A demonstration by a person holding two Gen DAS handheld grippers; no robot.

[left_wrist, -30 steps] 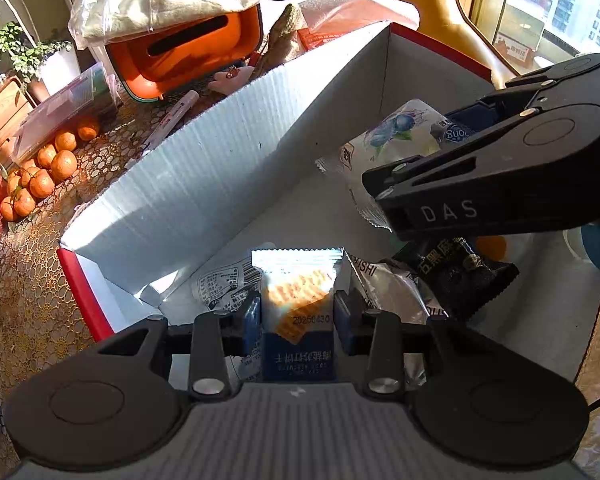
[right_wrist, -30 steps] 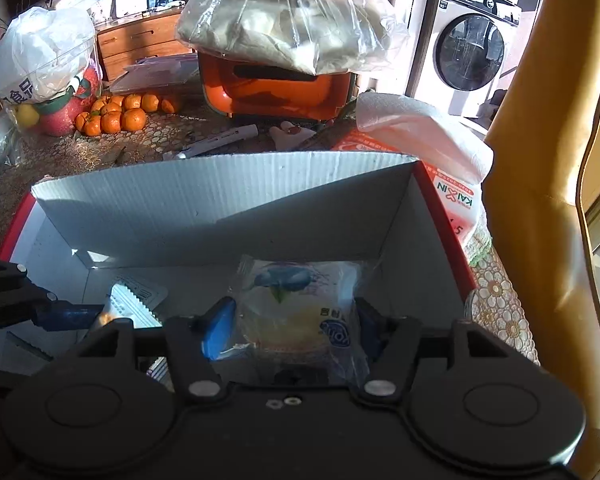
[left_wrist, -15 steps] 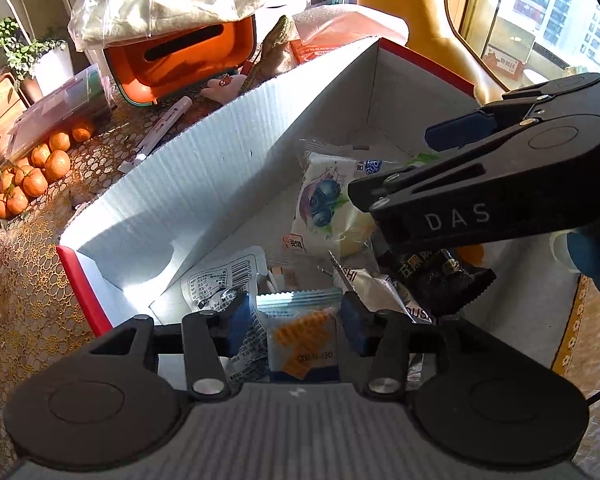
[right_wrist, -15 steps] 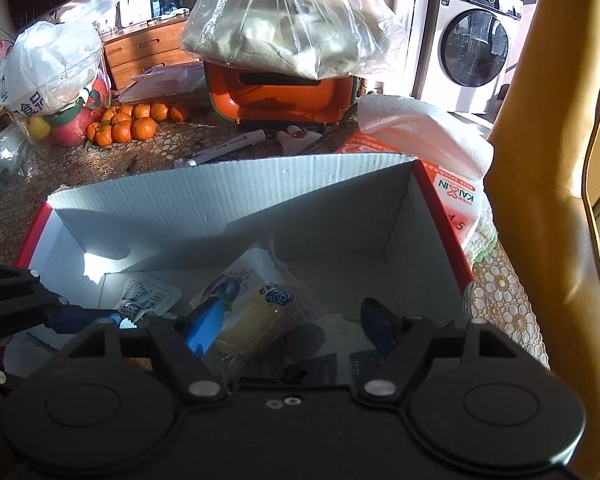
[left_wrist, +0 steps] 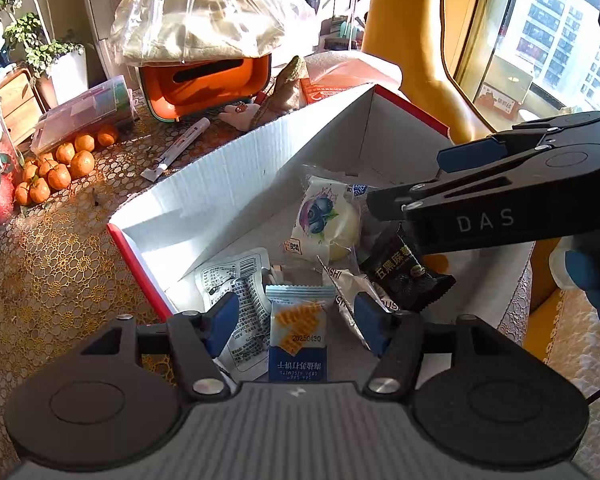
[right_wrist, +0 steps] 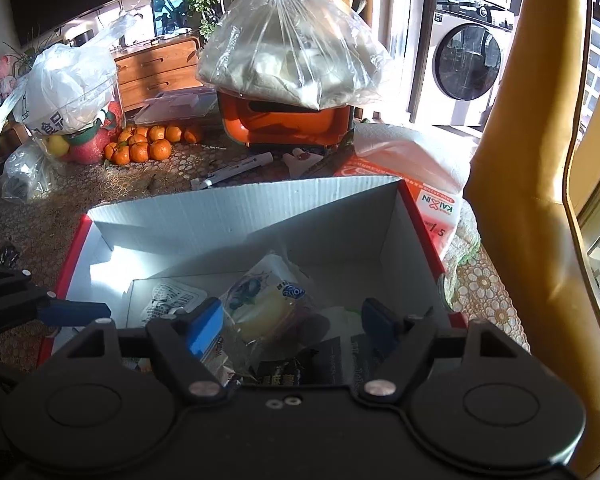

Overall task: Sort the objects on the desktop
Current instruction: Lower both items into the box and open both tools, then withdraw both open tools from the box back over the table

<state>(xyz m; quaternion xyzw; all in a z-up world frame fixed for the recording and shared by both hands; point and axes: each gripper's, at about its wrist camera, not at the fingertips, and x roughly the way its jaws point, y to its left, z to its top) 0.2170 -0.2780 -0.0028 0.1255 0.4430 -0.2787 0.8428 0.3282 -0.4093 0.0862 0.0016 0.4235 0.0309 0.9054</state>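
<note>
Your left tool (left_wrist: 296, 322) is opening above the box (left_wrist: 228, 188); the biscuit pack (left_wrist: 298, 336) lies between its pads, untouched. Your right tool (right_wrist: 292, 320) is released, gripping nothing. The blueberry cake pack (right_wrist: 266, 304) rests in the box among other snacks.

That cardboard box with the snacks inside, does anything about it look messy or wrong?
Nothing looks damaged or spilled. The snack packets lie jumbled in the box: the blueberry bun leans on the black sesame packet, and the cracker packet overlaps a white sachet.
</note>
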